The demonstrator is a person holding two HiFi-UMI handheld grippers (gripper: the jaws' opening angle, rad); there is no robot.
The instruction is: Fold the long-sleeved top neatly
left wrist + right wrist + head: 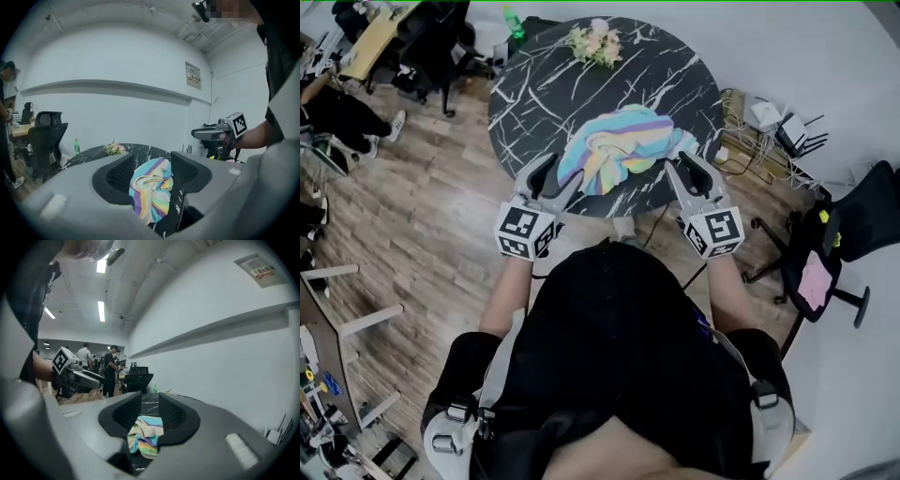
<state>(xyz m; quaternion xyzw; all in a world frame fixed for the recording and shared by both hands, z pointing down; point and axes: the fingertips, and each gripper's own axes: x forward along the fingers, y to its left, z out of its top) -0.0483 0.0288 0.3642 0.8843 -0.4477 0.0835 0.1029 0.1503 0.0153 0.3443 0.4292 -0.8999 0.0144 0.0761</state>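
Judging the crumpled pastel-striped fabric long-sleeved top (614, 145), heaped just ahead of our left gripper (551, 180) and right gripper (686, 173), soft, light and floppy, we hold both pairs of jaws apart and empty, and would pinch its nearest loose edges.

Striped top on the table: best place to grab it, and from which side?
The top is a crumpled heap, mounded in the middle. Probably pinch its loose outer folds: left claw on the left edge, right claw on the right corner, both from the table's near side.
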